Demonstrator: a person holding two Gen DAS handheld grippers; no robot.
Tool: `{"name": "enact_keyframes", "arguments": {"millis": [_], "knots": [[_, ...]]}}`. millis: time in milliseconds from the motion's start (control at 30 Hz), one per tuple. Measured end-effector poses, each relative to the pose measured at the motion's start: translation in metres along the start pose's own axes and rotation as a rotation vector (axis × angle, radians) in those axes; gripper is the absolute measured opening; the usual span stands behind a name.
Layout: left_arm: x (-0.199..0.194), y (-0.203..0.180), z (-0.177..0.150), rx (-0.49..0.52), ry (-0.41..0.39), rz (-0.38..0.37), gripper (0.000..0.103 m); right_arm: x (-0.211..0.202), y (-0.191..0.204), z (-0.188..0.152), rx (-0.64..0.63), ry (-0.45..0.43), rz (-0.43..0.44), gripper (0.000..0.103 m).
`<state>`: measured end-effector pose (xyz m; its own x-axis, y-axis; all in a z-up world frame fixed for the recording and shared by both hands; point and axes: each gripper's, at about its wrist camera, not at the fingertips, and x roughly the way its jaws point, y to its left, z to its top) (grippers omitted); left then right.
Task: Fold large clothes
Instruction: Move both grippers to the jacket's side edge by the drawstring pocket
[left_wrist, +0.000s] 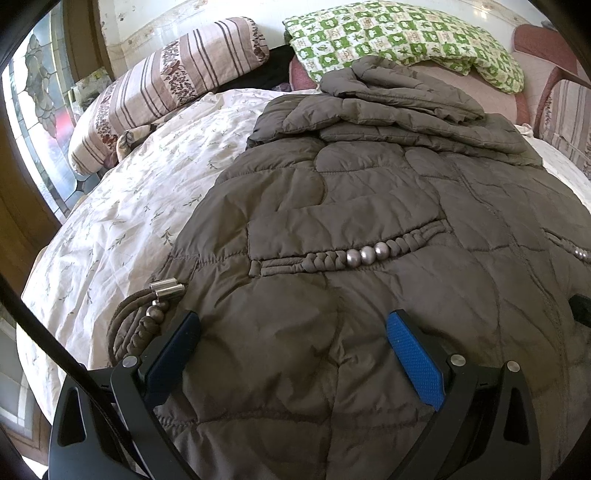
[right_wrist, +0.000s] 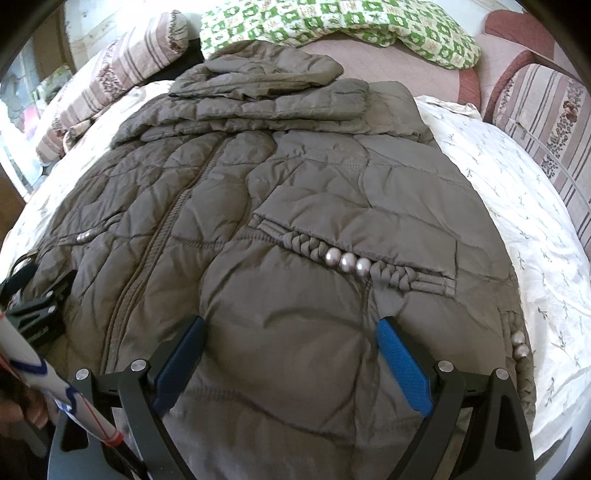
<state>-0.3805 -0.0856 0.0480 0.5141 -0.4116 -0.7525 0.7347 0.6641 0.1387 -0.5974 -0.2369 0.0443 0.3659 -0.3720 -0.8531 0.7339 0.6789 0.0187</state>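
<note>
A large grey-brown quilted jacket (left_wrist: 369, 206) lies front-up on the bed, its sleeves folded across the top by the hood. It also fills the right wrist view (right_wrist: 280, 192), zipper running down the left of middle. Braided pocket trims with silver beads (left_wrist: 365, 254) (right_wrist: 347, 263) show on each side. A drawstring with metal ends (left_wrist: 166, 290) lies at the jacket's left hem. My left gripper (left_wrist: 291, 325) is open just above the hem on the left side. My right gripper (right_wrist: 291, 328) is open just above the hem on the right side. Neither holds anything.
The jacket rests on a white floral bedspread (left_wrist: 122, 221) (right_wrist: 535, 240). A striped pillow (left_wrist: 166, 85) lies far left, a green checked pillow (left_wrist: 399, 37) at the head, a striped cushion (right_wrist: 546, 122) far right. The left gripper's body (right_wrist: 37, 310) shows in the right view.
</note>
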Motion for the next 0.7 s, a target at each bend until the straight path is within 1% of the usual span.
{"name": "enact_keyframes", "arguments": {"millis": [100, 167, 233, 267, 300, 333, 400, 500, 533, 567, 600, 633, 700], "knots": [[-0.006, 0.003, -0.002, 0.024, 0.002, -0.029, 0.101, -0.012, -0.004, -0.007, -0.013, -0.022, 0.016, 0.096], [-0.012, 0.009, -0.002, 0.024, 0.008, -0.069, 0.101, -0.022, -0.01, -0.01, 0.0, -0.042, 0.03, 0.096], [-0.02, 0.021, -0.002, 0.006, 0.009, -0.091, 0.101, -0.034, -0.021, -0.013, 0.035, -0.075, 0.035, 0.096], [-0.025, 0.028, -0.002, -0.011, -0.001, -0.098, 0.101, -0.042, -0.033, -0.015, 0.074, -0.099, 0.037, 0.096], [-0.033, 0.041, -0.001, -0.037, -0.018, -0.097, 0.101, -0.046, -0.04, -0.017, 0.1, -0.109, 0.037, 0.096], [-0.038, 0.051, -0.001, -0.059, -0.029, -0.089, 0.101, -0.052, -0.056, -0.021, 0.154, -0.123, 0.033, 0.096], [-0.049, 0.087, -0.002, -0.157, -0.047, -0.092, 0.101, -0.061, -0.084, -0.031, 0.249, -0.145, 0.021, 0.096], [-0.048, 0.132, -0.01, -0.273, -0.025, -0.095, 0.1, -0.069, -0.129, -0.05, 0.401, -0.169, -0.001, 0.096], [-0.045, 0.141, -0.012, -0.303, -0.006, -0.111, 0.1, -0.07, -0.144, -0.057, 0.452, -0.171, 0.001, 0.096], [-0.039, 0.153, -0.015, -0.363, 0.028, -0.174, 0.098, -0.069, -0.157, -0.062, 0.494, -0.161, 0.003, 0.095], [-0.034, 0.16, -0.016, -0.395, 0.05, -0.224, 0.098, -0.067, -0.165, -0.066, 0.523, -0.152, 0.005, 0.093], [-0.03, 0.164, -0.017, -0.409, 0.064, -0.237, 0.097, -0.064, -0.175, -0.072, 0.561, -0.138, 0.014, 0.092], [-0.025, 0.17, -0.018, -0.432, 0.076, -0.236, 0.096, -0.057, -0.188, -0.082, 0.627, -0.11, 0.055, 0.089]]}}
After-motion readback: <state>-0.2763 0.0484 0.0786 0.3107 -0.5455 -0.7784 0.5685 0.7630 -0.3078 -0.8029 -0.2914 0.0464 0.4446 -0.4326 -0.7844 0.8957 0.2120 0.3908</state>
